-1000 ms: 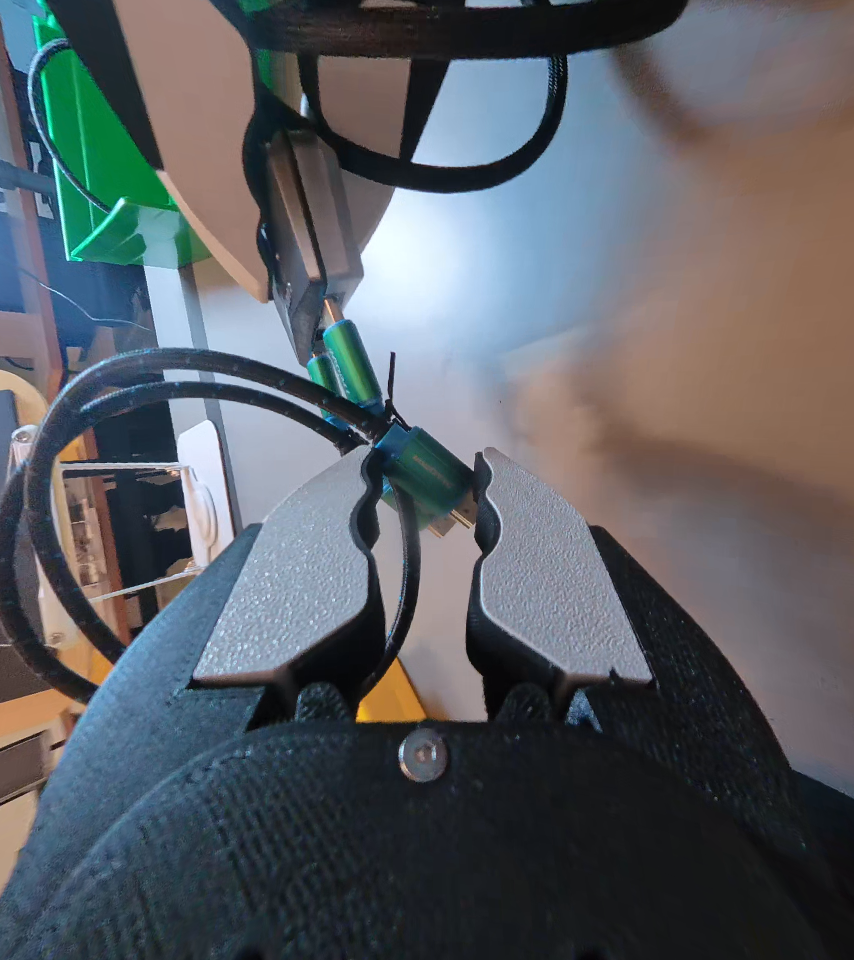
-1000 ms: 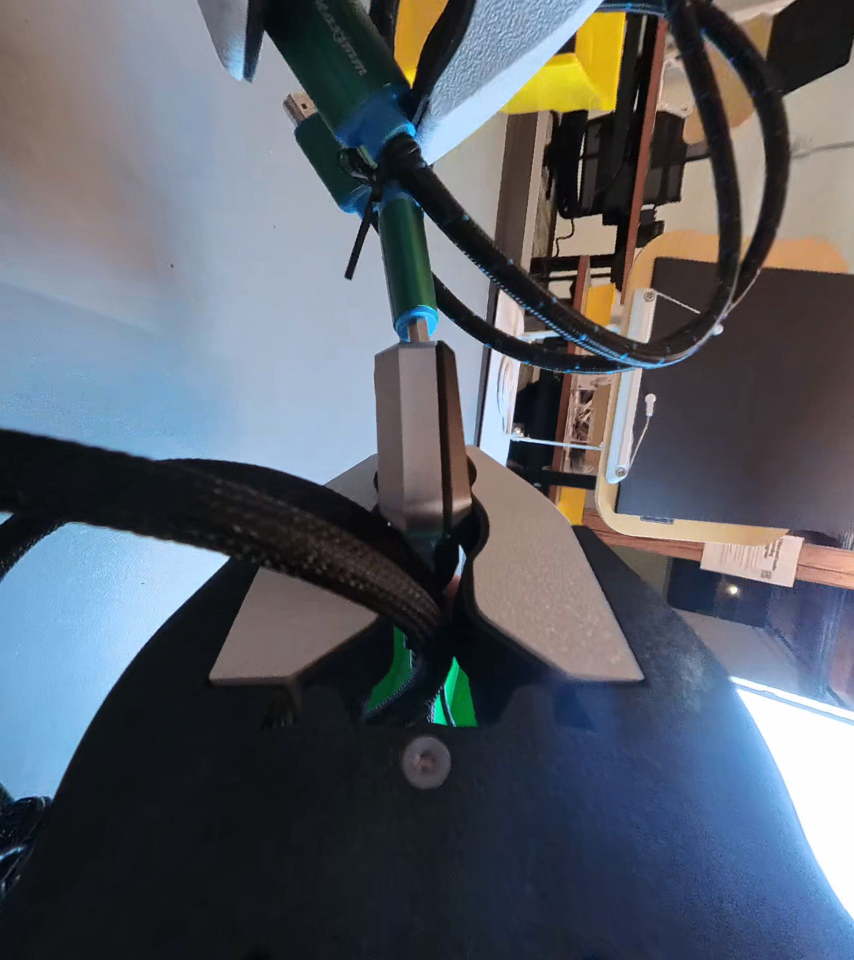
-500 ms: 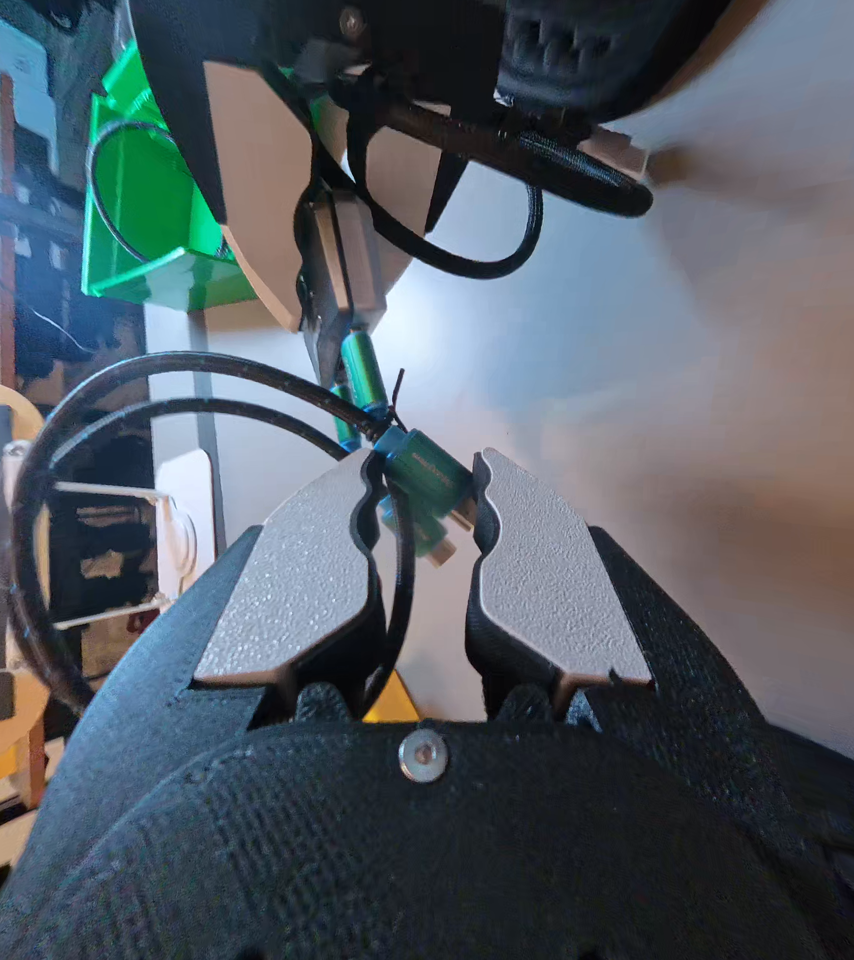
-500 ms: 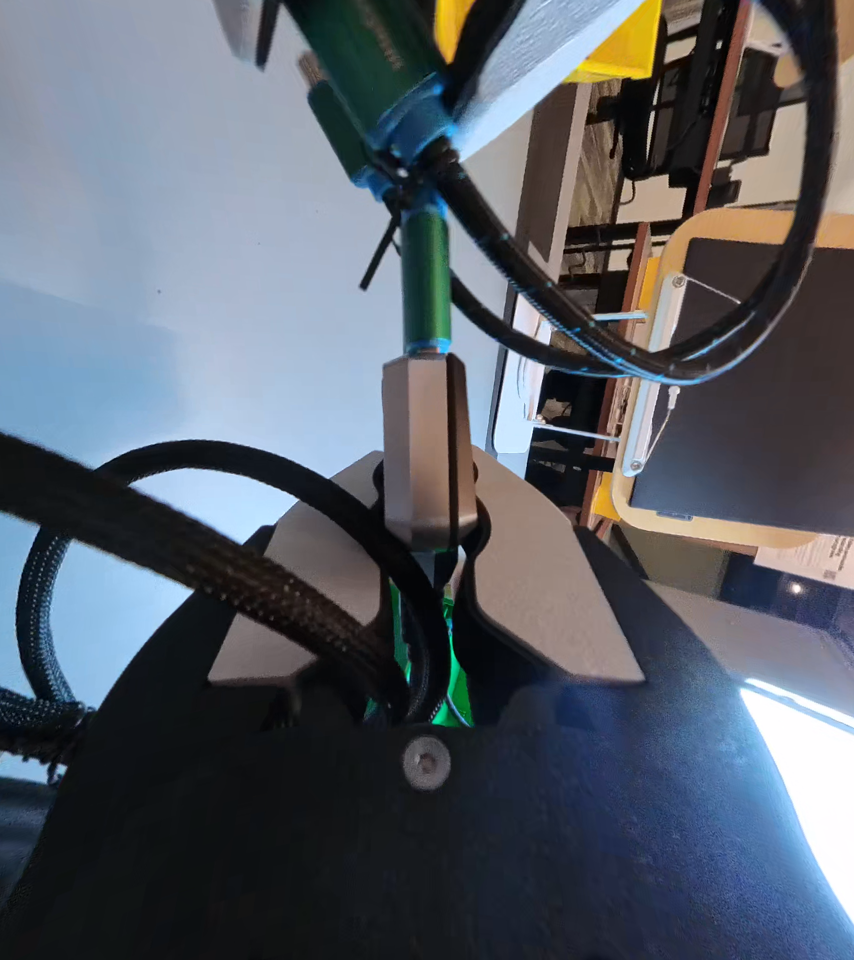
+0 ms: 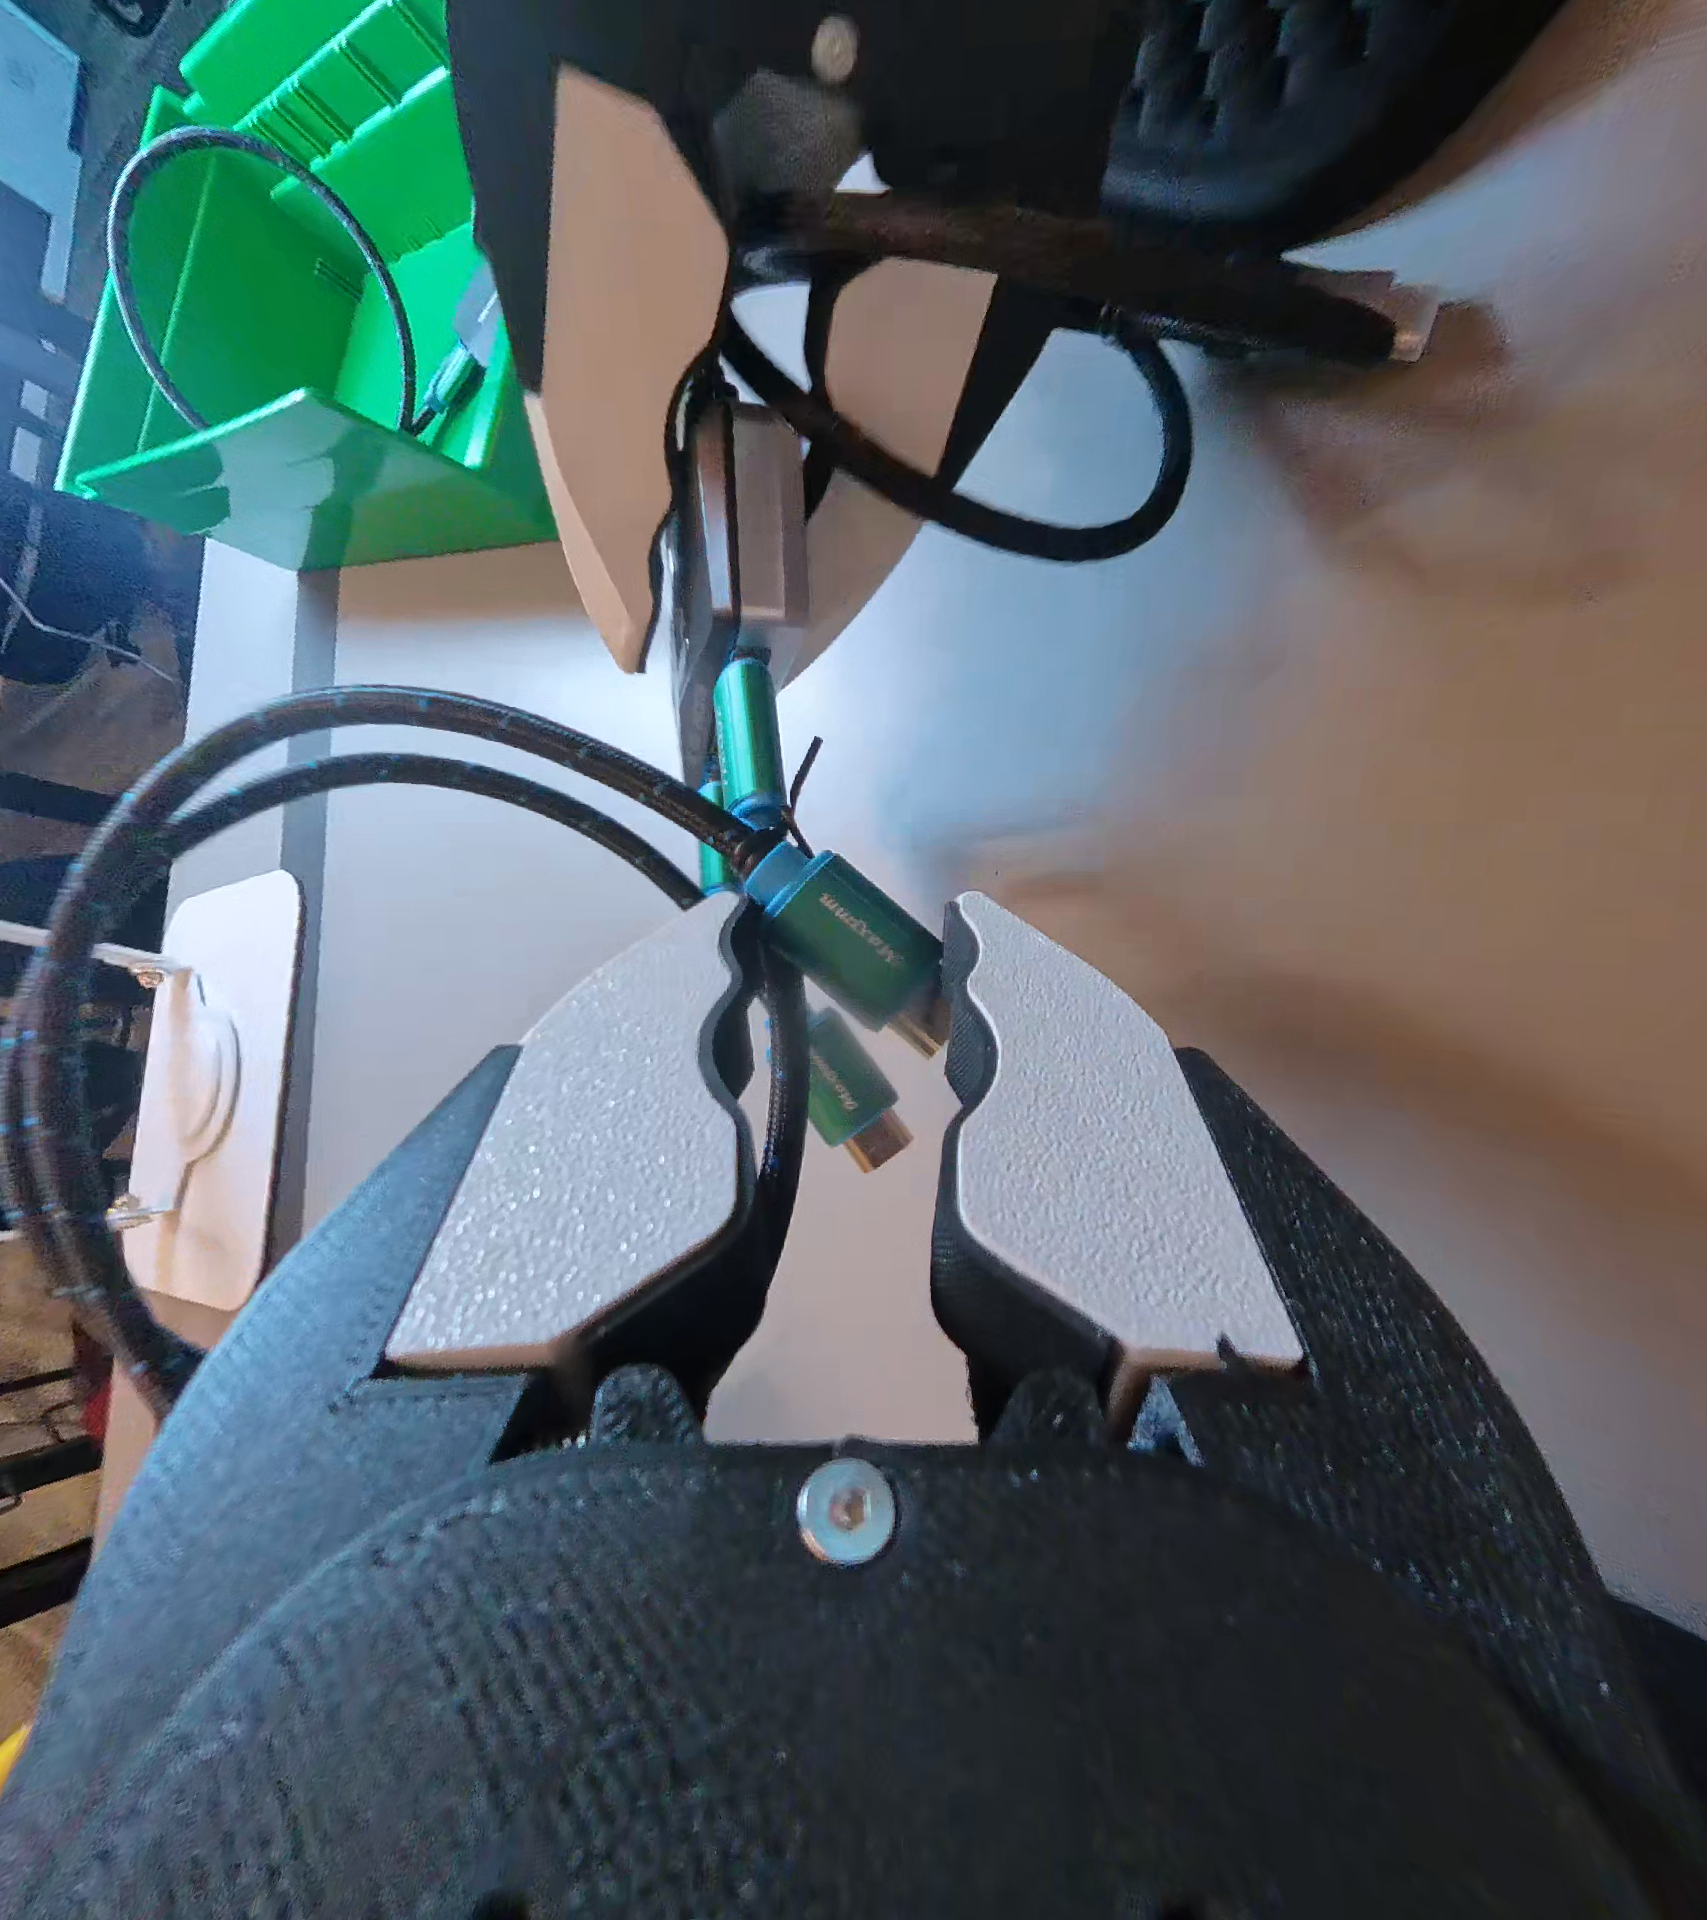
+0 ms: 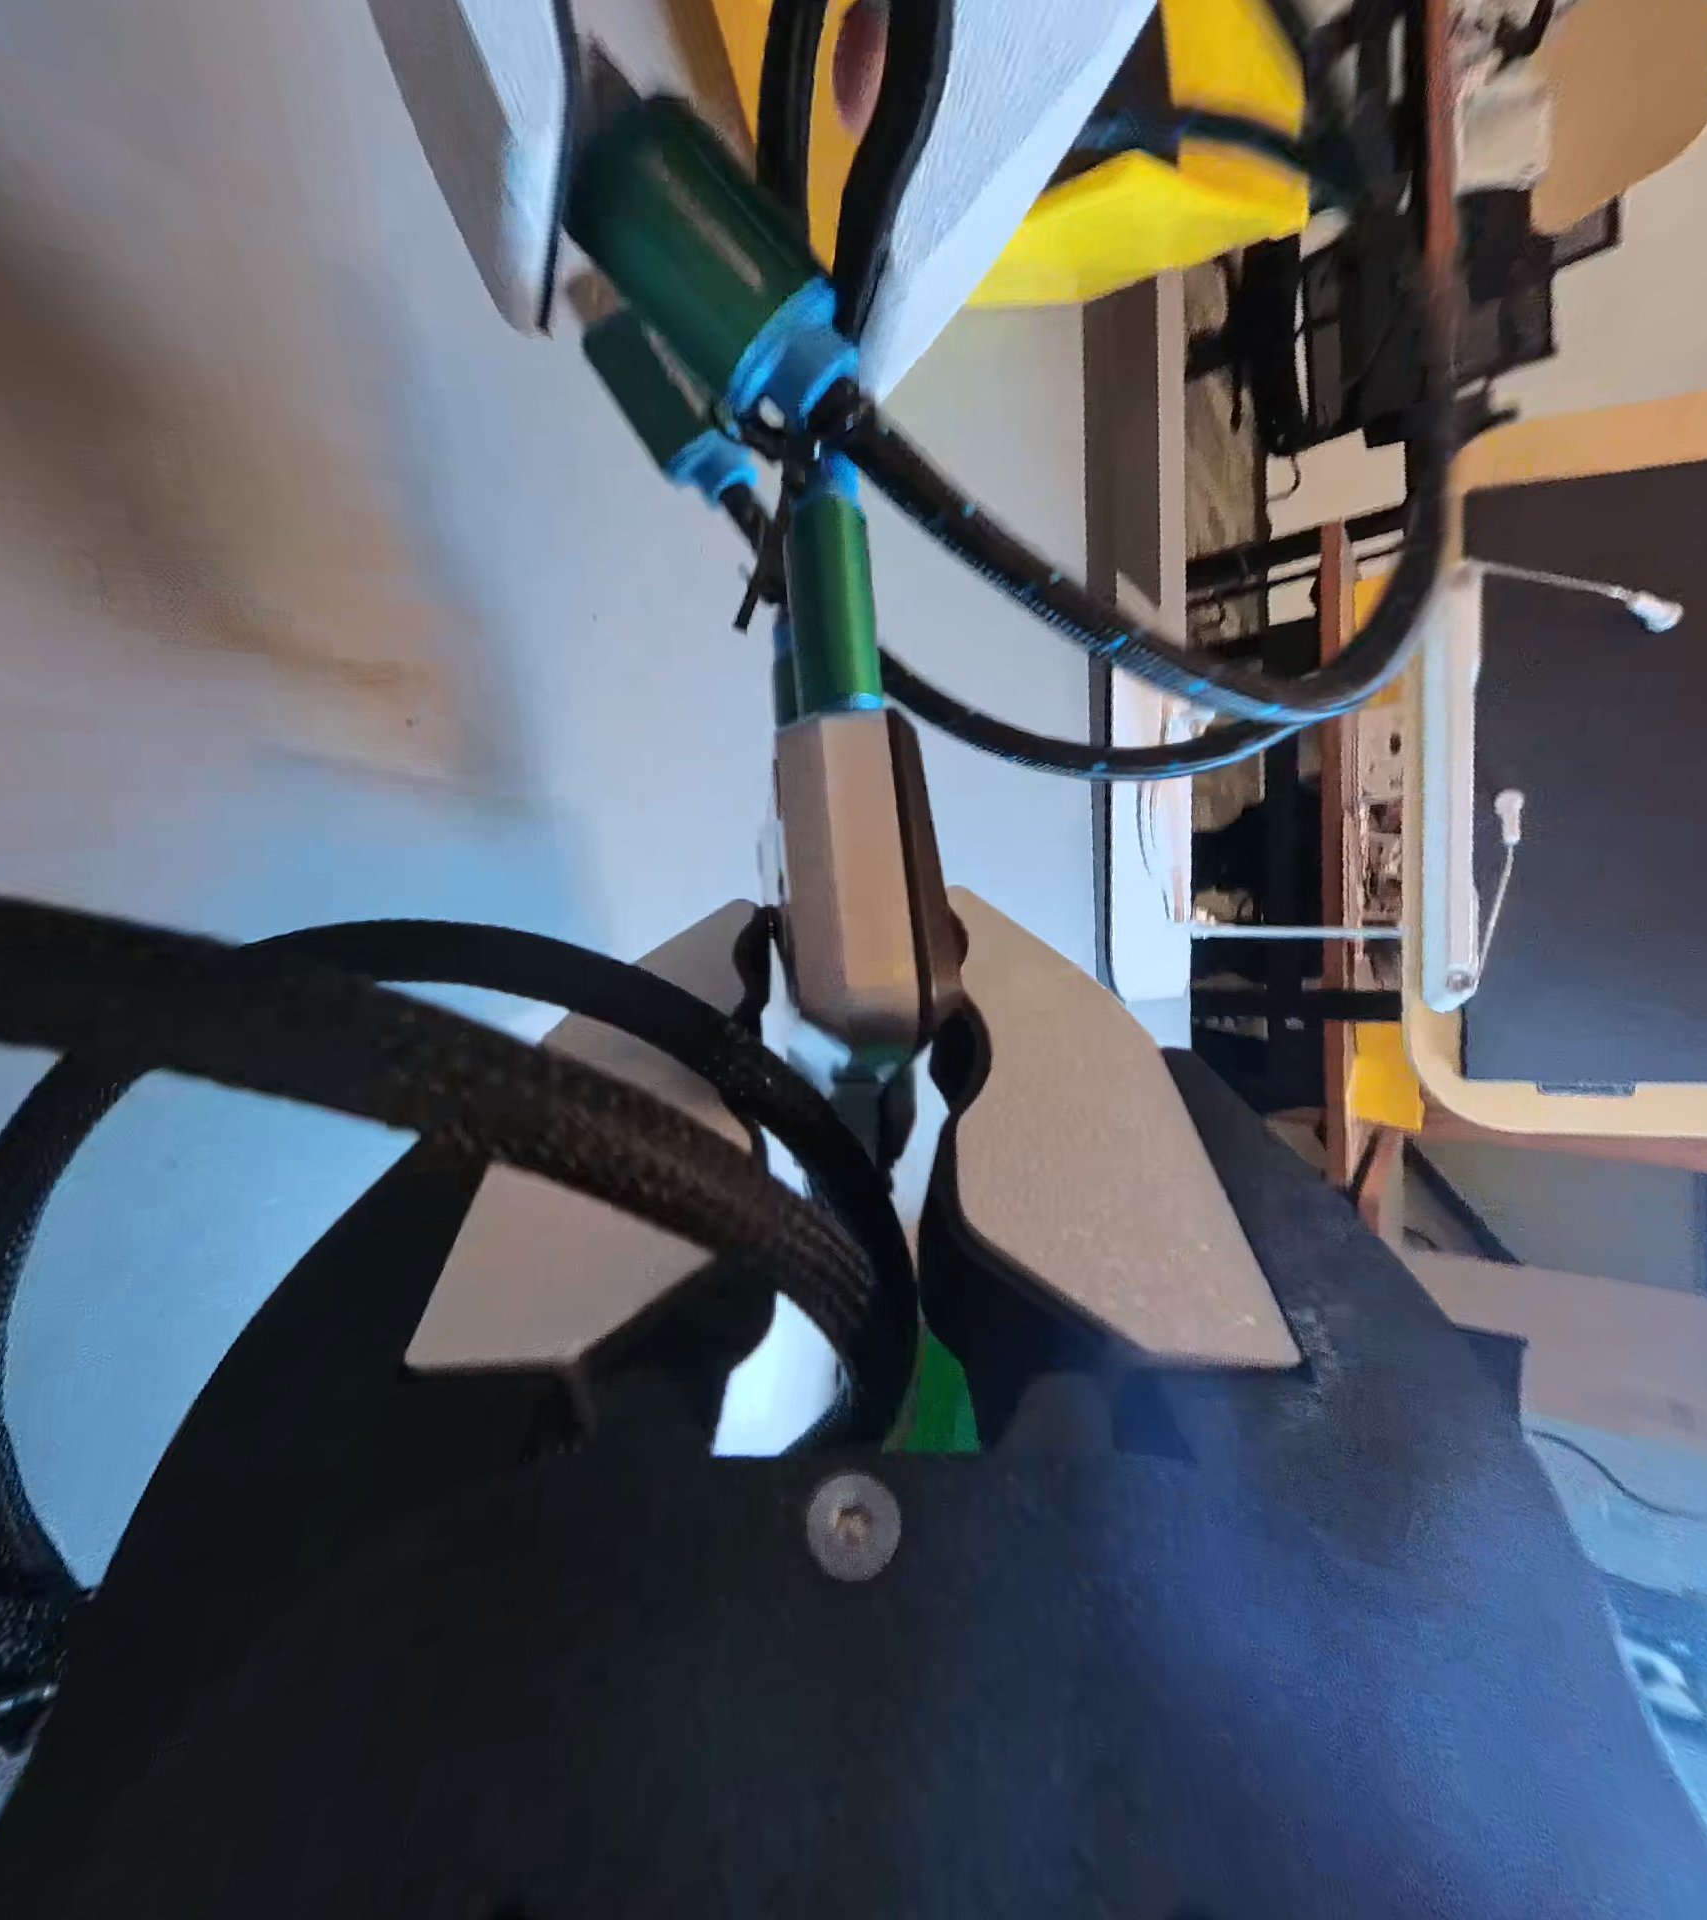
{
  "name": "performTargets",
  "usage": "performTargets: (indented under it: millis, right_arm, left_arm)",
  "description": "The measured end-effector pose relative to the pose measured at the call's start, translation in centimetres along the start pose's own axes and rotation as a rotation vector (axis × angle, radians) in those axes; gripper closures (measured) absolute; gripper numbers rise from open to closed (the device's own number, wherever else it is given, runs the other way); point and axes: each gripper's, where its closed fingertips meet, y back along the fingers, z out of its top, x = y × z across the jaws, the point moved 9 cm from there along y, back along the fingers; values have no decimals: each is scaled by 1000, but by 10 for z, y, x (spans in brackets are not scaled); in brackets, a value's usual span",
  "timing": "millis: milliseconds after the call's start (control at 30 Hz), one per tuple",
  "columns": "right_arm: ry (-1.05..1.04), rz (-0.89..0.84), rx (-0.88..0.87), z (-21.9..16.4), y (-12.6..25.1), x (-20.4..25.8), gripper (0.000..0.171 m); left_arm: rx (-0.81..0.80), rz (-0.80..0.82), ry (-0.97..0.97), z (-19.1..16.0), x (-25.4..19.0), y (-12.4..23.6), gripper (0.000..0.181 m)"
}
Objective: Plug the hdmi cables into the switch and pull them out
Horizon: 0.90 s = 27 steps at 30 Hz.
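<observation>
Up close, the left hand-held gripper (image 5: 844, 961) clamps a green plug (image 5: 849, 951). The right hand-held gripper (image 6: 854, 966) pinches the grey switch (image 6: 844, 873), a second green plug (image 6: 828, 613) seated in its far end.

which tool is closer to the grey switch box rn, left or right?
Right. The right tool is shut on the grey switch box itself. The left tool is farther off, gripping a loose green plug beyond the plugged-in connector.

hdmi plugs (image 5: 851, 956) metallic green, blue collars; cables (image 5: 392, 727) black braid, blue flecks; switch (image 6: 844, 883) grey-brown; bin (image 5: 288, 312) bright green.
</observation>
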Motion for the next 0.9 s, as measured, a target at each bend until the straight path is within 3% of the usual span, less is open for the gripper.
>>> performTargets:
  millis: [67,133,200,233,333,467,500,533,600,733,900]
  right_arm:
    - [7,13,-65,2,8,1,137]
    - [-5,39,-104,3,15,1,145]
    - [18,40,-101,5,18,0,149]
    - [20,66,-97,7,18,1,150]
    - [7,96,-88,10,10,-1,150]
    - [-140,244,-22,0,-5,-10,123]
    - [-144,273,16,-4,-12,-11,126]
    - [-120,309,37,-6,-18,-10,149]
    - [-73,320,27,-4,-21,-12,149]
    - [-117,227,-14,-6,9,-57,150]
    - [-213,42,1,-21,67,-138,149]
  left_arm:
    - [3,9,23,-6,-1,-2,147]
    - [-32,21,45,-7,0,1,150]
    - [-173,36,51,1,1,12,181]
    - [-203,46,51,4,3,15,181]
    - [-92,62,-3,-1,2,9,174]
    - [-131,78,68,-12,1,12,167]
    - [-151,91,88,-15,3,15,166]
    - [-167,105,106,-17,5,18,165]
    - [-185,145,131,-22,10,24,163]
    - [-320,210,273,-37,17,40,163]
    - [-472,158,560,-62,28,35,157]
